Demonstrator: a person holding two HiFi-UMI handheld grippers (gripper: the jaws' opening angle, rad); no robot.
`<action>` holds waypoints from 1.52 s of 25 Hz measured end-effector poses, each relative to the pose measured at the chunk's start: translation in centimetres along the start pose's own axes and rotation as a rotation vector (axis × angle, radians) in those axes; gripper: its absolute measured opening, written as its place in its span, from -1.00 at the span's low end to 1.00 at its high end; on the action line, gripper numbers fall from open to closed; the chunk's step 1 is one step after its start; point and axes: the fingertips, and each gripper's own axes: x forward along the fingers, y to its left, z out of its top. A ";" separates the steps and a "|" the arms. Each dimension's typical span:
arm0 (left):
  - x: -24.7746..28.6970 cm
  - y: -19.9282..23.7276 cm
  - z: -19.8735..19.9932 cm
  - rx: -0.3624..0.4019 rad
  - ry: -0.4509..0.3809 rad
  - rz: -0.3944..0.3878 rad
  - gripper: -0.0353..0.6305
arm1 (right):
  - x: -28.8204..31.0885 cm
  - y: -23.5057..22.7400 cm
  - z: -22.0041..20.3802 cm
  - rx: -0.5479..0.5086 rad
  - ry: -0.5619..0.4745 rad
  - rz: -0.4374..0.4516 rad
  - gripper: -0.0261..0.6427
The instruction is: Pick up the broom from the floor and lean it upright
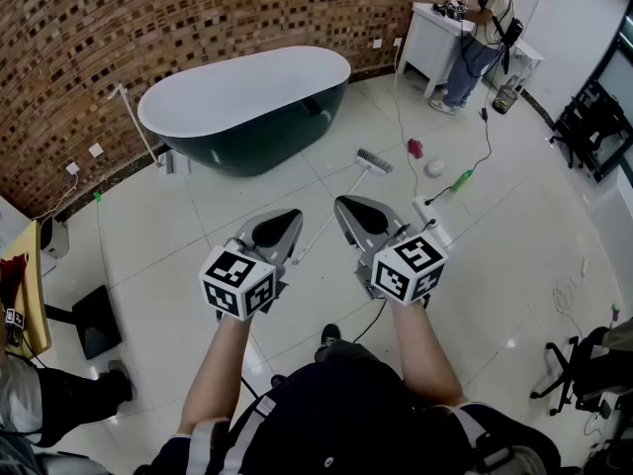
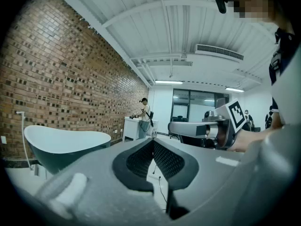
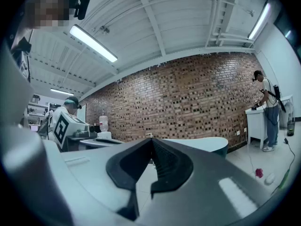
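Note:
The broom [image 1: 373,160] lies flat on the white tiled floor in front of the bathtub, its brush head far from me and its thin white handle running toward me between the two grippers. My left gripper [image 1: 295,214] and right gripper [image 1: 341,203] are held side by side at chest height, level, well above the broom. Both are shut with nothing between the pads, as the left gripper view [image 2: 153,141] and the right gripper view [image 3: 151,139] show. Neither gripper view shows the broom.
A dark green bathtub [image 1: 247,107] stands by the brick wall. A person works at a white cabinet [image 1: 433,38] at the back right. A red thing [image 1: 415,148], a white lump [image 1: 435,167], a green-handled tool [image 1: 462,179] and cables lie right of the broom. A black box [image 1: 94,320] is at the left.

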 end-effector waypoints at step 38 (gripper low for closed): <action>28.9 18.2 -4.4 -0.105 0.081 -0.010 -0.89 | 17.3 -29.3 -3.0 0.005 0.164 0.045 -0.91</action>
